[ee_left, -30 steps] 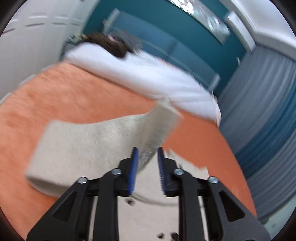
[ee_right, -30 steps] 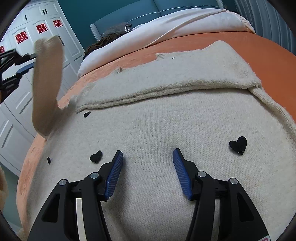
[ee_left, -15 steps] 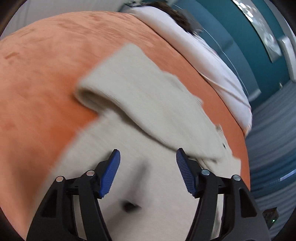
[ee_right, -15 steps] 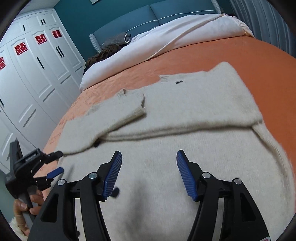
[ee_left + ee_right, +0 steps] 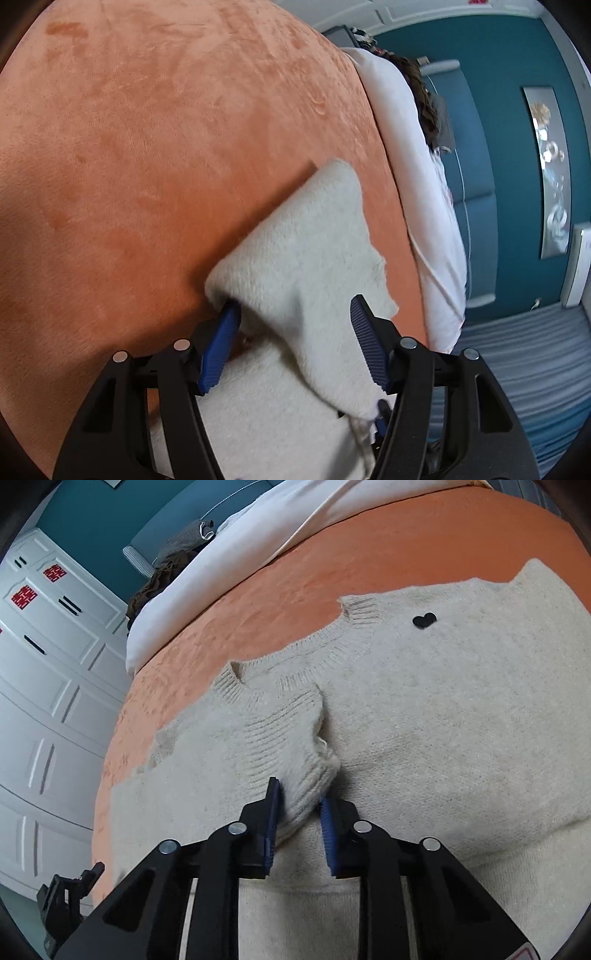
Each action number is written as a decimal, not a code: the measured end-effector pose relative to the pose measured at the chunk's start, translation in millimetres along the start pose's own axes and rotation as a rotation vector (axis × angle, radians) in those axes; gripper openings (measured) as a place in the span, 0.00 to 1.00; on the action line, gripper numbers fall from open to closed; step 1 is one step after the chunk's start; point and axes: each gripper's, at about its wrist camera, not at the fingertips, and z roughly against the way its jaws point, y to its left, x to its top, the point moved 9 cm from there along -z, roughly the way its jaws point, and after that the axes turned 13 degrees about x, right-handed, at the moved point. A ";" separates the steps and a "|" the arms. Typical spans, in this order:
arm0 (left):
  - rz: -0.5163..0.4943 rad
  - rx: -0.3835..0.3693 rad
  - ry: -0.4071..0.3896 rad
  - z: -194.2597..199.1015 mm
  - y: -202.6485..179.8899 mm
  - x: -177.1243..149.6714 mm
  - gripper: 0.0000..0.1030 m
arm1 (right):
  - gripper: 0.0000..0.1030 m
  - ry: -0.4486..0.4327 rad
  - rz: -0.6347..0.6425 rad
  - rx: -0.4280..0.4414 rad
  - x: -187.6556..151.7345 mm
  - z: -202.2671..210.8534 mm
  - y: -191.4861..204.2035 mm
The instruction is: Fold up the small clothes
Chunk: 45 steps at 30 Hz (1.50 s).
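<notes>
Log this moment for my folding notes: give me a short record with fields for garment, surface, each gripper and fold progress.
garment: cream sweater with a black heart, lying flat
surface: orange blanket
right gripper: jaws shut on the ribbed cuff, over the sweater's body
left gripper: jaws open, one slipped under a folded edge
fold progress: one sleeve folded across the body

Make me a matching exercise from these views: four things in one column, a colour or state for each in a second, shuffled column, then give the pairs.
Things:
1. right tongs
2. left tongs
3. bedspread
4. heart patch

States or colours:
A. orange
B. open, one finger under a sweater fold
C. black
D. shut on the ribbed cuff

Pairs: 1-D, 2-B, 3-A, 4-C
</notes>
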 end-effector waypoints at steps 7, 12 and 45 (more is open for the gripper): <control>0.021 -0.061 0.062 15.2 -24.8 -15.2 0.70 | 0.14 0.025 0.089 -0.031 15.0 5.9 9.4; 0.047 0.081 0.045 -9.5 -0.5 -14.0 0.71 | 0.20 0.056 0.070 -0.017 3.9 -3.8 2.6; -0.123 0.078 0.062 -20.1 -37.9 -77.5 0.48 | 0.09 -0.126 0.089 -0.052 43.0 84.1 -54.3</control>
